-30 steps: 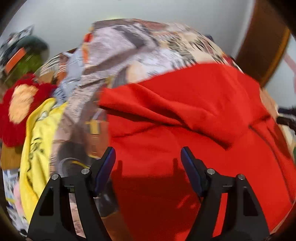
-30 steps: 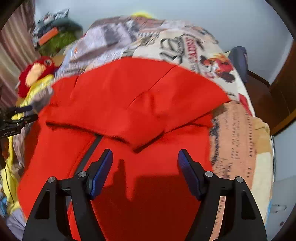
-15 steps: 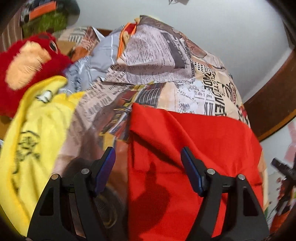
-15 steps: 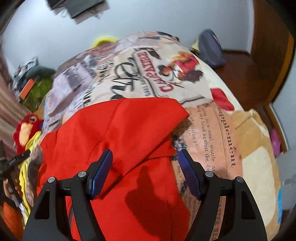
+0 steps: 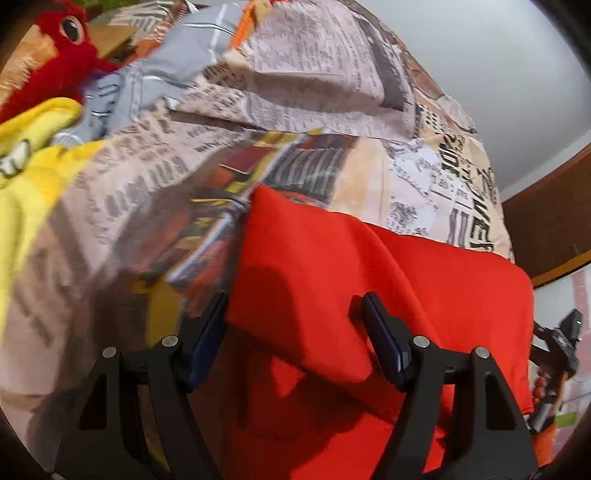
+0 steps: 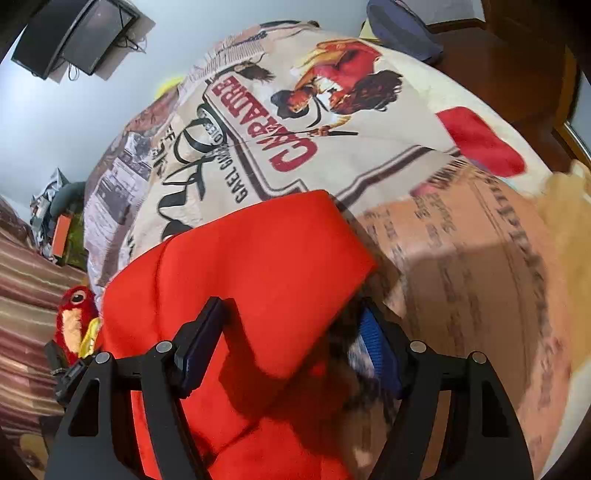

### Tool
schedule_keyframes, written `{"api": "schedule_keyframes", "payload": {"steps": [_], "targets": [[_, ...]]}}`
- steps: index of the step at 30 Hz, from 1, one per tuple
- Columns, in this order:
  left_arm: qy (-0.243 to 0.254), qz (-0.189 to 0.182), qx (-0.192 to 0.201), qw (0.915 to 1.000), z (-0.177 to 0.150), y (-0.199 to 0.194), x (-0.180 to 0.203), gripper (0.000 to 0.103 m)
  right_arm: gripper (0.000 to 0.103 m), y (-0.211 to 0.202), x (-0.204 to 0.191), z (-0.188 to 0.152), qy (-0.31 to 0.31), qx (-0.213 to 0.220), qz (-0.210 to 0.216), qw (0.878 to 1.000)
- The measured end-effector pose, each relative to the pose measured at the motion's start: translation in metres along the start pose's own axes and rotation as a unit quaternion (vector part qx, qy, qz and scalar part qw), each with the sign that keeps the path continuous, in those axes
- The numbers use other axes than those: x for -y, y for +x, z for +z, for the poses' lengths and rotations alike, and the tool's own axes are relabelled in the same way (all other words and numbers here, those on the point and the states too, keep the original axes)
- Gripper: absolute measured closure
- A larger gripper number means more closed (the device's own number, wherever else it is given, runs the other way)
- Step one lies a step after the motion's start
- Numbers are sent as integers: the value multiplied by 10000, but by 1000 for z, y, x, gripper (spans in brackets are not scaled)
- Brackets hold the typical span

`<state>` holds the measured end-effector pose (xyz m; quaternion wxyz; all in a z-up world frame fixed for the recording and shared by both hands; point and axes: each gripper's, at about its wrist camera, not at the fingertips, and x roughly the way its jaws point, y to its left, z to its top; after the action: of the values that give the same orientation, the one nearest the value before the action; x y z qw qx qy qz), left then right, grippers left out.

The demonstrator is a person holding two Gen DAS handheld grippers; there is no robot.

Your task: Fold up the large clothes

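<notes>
A large red garment [image 5: 424,280] lies folded on the printed bedspread [image 5: 155,173]. My left gripper [image 5: 295,332] hangs open low over its left corner; one finger stands at the cloth's left edge, the other over the cloth. In the right wrist view the same red garment [image 6: 251,266] shows its right corner. My right gripper [image 6: 288,339] is open astride that corner, one finger over the red cloth and one over the bedspread [image 6: 461,288]. Neither pair of pads presses the fabric. Each gripper shows small at the other view's edge: right gripper [image 5: 561,343], left gripper [image 6: 70,373].
A red plush toy [image 5: 62,48], a yellow garment [image 5: 26,177] and grey cloth [image 5: 170,70] lie at the bed's left side. A screen [image 6: 77,37] hangs on the wall. A dark bag [image 6: 402,26] sits on the wooden floor [image 6: 509,66] beyond the bed.
Both grippers have moved apart and lower, from over the garment's middle to its outer corners, the left to the left corner, the right to the right corner. Jaws stayed equally wide.
</notes>
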<state>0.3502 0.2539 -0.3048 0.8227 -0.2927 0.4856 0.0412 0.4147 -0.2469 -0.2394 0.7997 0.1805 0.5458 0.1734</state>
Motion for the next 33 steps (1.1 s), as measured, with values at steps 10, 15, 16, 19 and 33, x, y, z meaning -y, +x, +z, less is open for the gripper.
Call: {"api": "schedule_keyframes", "payload": {"steps": [10, 15, 16, 19, 33], "targets": [[450, 279, 448, 9976, 8, -15, 18, 94, 87, -6, -37, 3, -847, 441, -283, 9950], [916, 519, 966, 9897, 35, -54, 43, 94, 91, -27, -56, 17, -1130, 781, -234, 9902], [976, 527, 1045, 9883, 40, -59, 47, 94, 91, -28, -61, 20, -1200, 844, -225, 9889], [1178, 542, 1265, 9834, 55, -71, 62, 94, 91, -30, -77, 32, -1373, 1026, -263, 9849], [1118, 985, 577, 9872, 68, 11, 28, 92, 91, 16, -72, 62, -1654, 913, -651, 9798]]}}
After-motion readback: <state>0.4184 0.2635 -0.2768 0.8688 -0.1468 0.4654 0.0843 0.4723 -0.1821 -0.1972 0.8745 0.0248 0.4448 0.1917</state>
